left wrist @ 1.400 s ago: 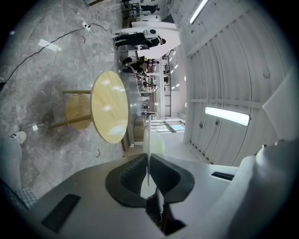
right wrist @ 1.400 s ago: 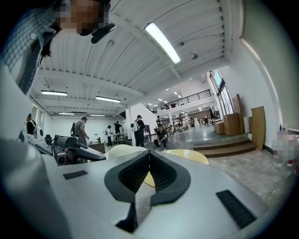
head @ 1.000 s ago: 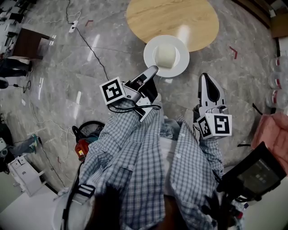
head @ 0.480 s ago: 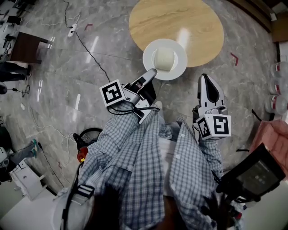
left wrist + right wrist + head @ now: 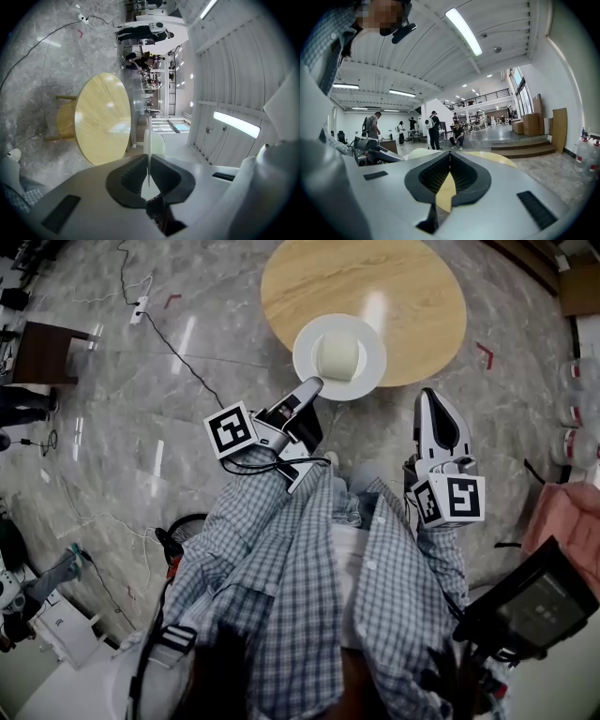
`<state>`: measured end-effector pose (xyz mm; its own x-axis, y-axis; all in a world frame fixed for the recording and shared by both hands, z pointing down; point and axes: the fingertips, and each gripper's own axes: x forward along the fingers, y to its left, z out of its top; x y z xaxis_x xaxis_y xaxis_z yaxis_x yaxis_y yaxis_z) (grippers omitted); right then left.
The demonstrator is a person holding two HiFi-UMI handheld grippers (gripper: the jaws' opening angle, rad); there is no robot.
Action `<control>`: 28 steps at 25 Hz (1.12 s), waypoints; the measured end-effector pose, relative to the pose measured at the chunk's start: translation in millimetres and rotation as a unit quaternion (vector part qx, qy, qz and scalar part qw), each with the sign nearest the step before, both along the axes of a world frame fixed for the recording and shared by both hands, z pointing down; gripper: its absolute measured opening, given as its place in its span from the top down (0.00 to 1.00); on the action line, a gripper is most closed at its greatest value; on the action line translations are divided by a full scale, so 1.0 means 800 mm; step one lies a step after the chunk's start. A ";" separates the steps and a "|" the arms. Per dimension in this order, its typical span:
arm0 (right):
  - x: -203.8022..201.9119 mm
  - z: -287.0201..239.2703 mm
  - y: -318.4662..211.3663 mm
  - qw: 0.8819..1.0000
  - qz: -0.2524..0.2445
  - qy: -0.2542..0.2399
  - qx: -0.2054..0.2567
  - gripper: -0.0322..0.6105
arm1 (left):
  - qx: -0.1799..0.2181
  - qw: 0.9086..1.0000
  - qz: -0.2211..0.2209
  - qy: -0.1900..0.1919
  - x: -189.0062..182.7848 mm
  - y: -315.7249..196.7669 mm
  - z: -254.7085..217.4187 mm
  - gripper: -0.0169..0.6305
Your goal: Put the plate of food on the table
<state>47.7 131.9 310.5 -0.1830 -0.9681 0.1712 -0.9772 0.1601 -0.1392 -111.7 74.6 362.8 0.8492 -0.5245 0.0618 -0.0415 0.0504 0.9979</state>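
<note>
Clamping the plate (image 5: 367,377) rim, my left gripper (image 5: 314,385) now reaches further over the table (image 5: 412,287) at top centre, seemingly not landed; my right gripper (image 5: 429,396) is closed, empty.

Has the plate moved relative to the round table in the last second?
Yes. Clamped by the left gripper, the plate has advanced farther over the wooden table; only its near rim now overhangs the edge.
</note>
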 end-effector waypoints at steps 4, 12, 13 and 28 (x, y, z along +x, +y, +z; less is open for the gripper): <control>-0.006 0.003 -0.006 1.000 0.001 0.001 -0.004 0.94 | -0.006 1.000 0.002 0.003 -0.003 -0.007 0.003 0.94; 0.008 0.018 -0.025 1.000 -0.001 -0.002 -0.009 0.94 | -0.004 1.000 0.000 0.001 0.011 -0.025 0.013 0.94; 0.008 0.015 -0.028 1.000 -0.002 -0.002 -0.009 0.94 | -0.003 1.000 -0.001 0.000 0.011 -0.027 0.010 0.94; 0.084 0.021 -0.144 0.999 -0.041 -0.017 -0.005 0.94 | 0.000 0.999 -0.044 -0.003 0.083 -0.129 0.008 0.94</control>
<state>114.5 16.3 327.4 -0.2677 -0.9480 0.1723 -0.9555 0.2383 -0.1739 -45.3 -28.8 369.0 0.7990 -0.5976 0.0671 -0.0429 0.0547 0.9976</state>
